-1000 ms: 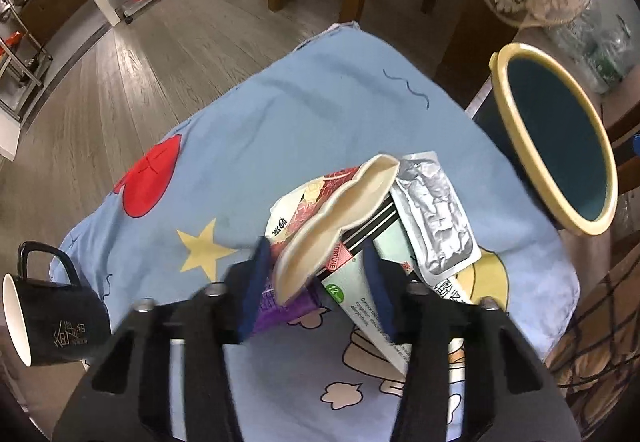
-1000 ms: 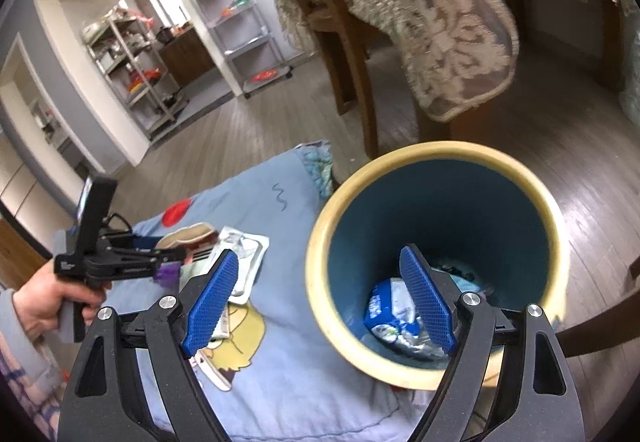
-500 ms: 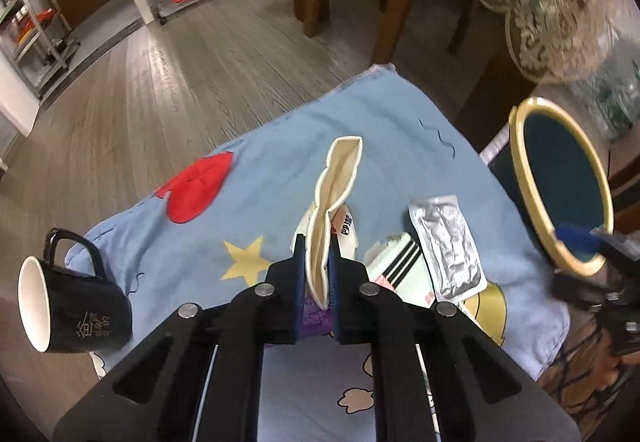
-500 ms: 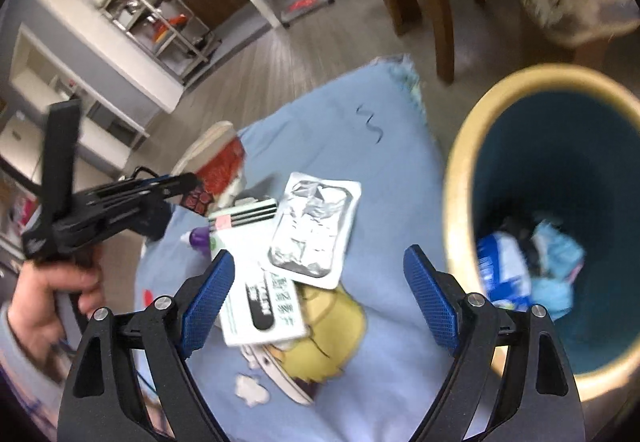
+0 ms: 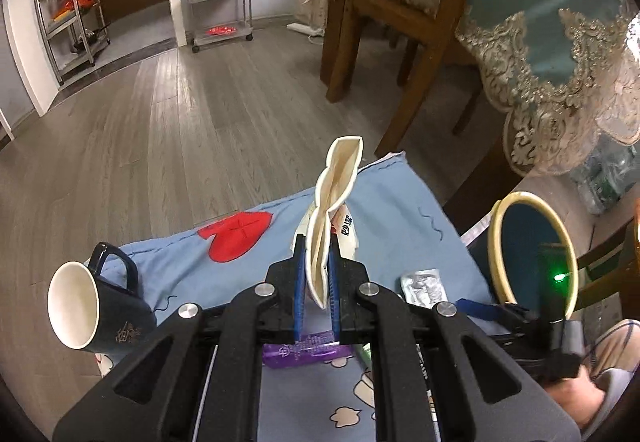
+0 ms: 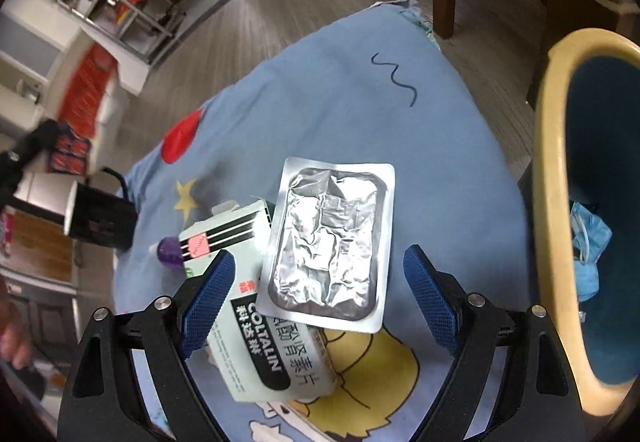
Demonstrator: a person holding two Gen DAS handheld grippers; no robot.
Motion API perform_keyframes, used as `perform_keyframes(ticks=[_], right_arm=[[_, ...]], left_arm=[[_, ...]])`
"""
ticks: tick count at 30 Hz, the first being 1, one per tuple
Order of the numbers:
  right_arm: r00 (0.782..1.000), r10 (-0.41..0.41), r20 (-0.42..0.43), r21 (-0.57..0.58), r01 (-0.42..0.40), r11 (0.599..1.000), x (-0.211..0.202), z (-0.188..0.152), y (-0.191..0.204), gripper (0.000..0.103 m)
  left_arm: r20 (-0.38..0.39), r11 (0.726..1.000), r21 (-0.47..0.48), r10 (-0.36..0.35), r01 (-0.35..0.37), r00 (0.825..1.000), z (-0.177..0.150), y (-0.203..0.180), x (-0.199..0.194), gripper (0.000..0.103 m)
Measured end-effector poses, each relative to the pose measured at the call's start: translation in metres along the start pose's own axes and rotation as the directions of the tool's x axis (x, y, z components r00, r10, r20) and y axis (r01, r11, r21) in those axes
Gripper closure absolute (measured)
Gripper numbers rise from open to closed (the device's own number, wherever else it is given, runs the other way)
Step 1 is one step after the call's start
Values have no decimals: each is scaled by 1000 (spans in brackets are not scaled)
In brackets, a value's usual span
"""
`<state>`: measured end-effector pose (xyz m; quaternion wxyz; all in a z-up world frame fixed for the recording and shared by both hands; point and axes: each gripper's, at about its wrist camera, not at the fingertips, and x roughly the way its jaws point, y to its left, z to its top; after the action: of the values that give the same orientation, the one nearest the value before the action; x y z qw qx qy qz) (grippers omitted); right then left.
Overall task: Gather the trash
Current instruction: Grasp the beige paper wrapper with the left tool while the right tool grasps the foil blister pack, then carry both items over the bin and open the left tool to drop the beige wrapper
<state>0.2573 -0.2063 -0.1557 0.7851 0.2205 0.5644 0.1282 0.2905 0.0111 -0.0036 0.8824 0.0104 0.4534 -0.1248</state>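
On my left wrist view, a dark mug (image 5: 102, 312) with a white inside lies tipped at the left edge of the blue blanket (image 5: 404, 210), its mouth turned away from the blanket. Right of it, my left gripper (image 5: 316, 282) is clenched on a cream snack bag (image 5: 334, 202), which stands up out of the jaws, clear of the blanket. Beneath the jaws a purple wrapper (image 5: 304, 352) lies flat on the cloth. Further right a foil pack (image 5: 426, 286) rests near the blanket's right edge, and just past that edge stands the bin (image 5: 500, 254), yellow-rimmed and dark blue inside. My other gripper shows dimly at the lower right of this view, with a green light on it.

On my right wrist view, the mug (image 6: 100, 220) sits at the left edge of the blanket (image 6: 340, 114), and a purple cap (image 6: 170, 252) lies just right of it. Next comes a pale green medicine box (image 6: 264, 354), flat on the cloth, with the foil pack (image 6: 330, 246) lying partly over its right side. My right gripper (image 6: 316, 298) is released, jaws wide, hovering over the box and the foil pack and touching neither. At the far right the bin (image 6: 556, 202) stands off the blanket's right edge; a blue face mask (image 6: 590, 246) lies inside it.
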Motion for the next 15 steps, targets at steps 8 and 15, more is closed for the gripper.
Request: perform_keyframes(ticks=[8, 15], right_arm=[[999, -44, 2, -52, 44, 998, 9, 1, 7, 31], [1000, -7, 20, -48, 8, 999, -4, 0, -1, 32]], left_arm=[[22, 1000, -4, -27, 27, 999, 2, -5, -6, 94], [23, 1000, 0, -30, 30, 999, 2, -7, -8, 94]])
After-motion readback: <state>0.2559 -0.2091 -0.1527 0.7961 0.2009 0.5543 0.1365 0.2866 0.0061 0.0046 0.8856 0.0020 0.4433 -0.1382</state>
